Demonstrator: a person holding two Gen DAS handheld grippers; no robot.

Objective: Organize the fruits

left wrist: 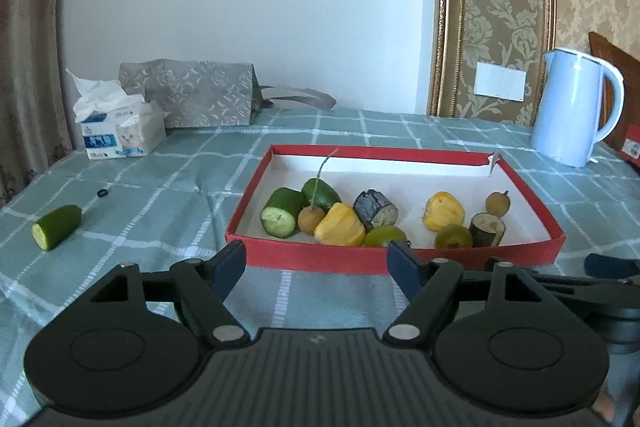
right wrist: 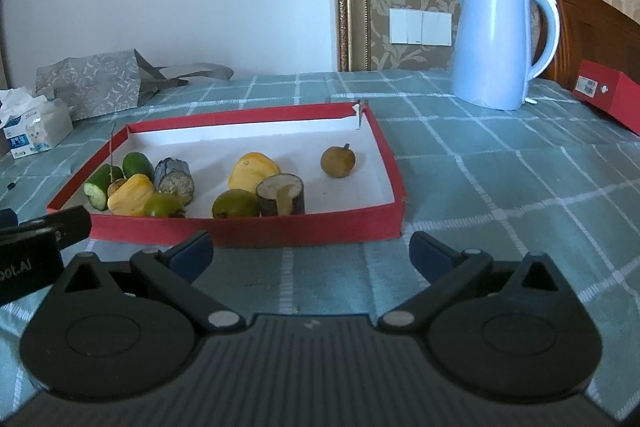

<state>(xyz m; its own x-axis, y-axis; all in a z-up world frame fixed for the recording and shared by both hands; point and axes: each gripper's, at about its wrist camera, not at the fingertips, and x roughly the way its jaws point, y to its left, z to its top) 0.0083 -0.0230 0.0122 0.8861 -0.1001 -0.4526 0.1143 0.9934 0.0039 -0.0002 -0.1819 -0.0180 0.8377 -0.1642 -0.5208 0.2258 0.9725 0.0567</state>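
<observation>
A red tray (left wrist: 400, 261) (right wrist: 248, 231) with a white floor sits on the checked cloth and holds several pieces: cucumber chunks (left wrist: 280, 213), yellow jackfruit pods (left wrist: 340, 227) (right wrist: 253, 167), dark cane sections (left wrist: 375, 209) (right wrist: 281, 195), green fruits (left wrist: 385, 237) (right wrist: 234, 203) and brown longans (left wrist: 498, 203) (right wrist: 338, 161). One cucumber piece (left wrist: 56, 227) lies loose on the cloth, left of the tray. My left gripper (left wrist: 318, 263) is open and empty just before the tray's near edge. My right gripper (right wrist: 310, 251) is open and empty before the tray's near right corner.
A blue kettle (left wrist: 576, 107) (right wrist: 500, 43) stands at the back right. A tissue pack (left wrist: 120, 131) (right wrist: 36, 127) and a grey patterned bag (left wrist: 192, 93) (right wrist: 90, 85) sit at the back left. A red box (right wrist: 608, 95) lies far right. A small black ring (left wrist: 102, 192) lies on the cloth.
</observation>
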